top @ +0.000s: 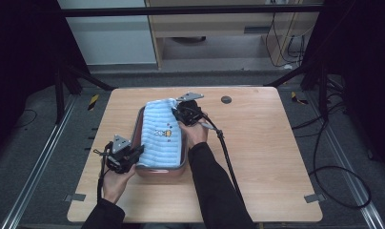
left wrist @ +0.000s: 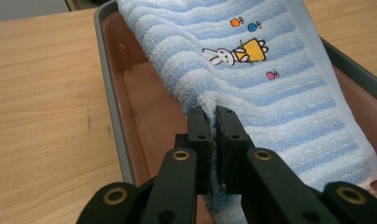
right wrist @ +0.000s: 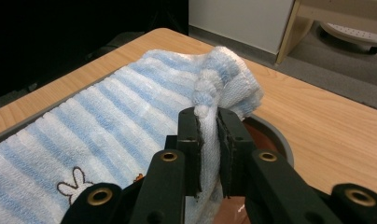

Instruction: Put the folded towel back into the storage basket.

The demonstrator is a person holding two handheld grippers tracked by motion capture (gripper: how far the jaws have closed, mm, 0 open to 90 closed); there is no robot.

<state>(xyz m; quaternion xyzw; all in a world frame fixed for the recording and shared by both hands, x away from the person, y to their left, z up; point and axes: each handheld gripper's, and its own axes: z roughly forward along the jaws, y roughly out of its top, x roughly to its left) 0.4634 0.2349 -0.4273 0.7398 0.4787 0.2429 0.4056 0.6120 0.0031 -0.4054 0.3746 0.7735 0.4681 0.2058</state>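
- Towel (top: 161, 138), blue-and-white striped with a small rabbit motif, lies stretched lengthwise over a pinkish tray (top: 159, 172) with a grey rim, near the middle of the tabletop (top: 257, 157).
- Left hand-held gripper (top: 133, 153) sits at the towel's near left corner; in the left gripper view its jaws are clamped on a pinch of the towel's edge (left wrist: 213, 105). Cloth bunches between them.
- Right hand-held gripper (top: 181, 113) is at the far right corner, over the tray's far end. In the right gripper view its jaws are closed on a gathered fold of towel (right wrist: 210, 93), lifted slightly above the rim.
- Holding opposite corners likely keeps the cloth taut and flat, so it can be lifted or laid as one sheet without sagging into the tray.
- Far corner rides higher than the near one; towel slopes a little toward the person.
- Small dark round disc (top: 226, 99) sits on the tabletop beyond the tray, apart from the work.
- Judgement: either grip slipping would let the towel slump to one side.
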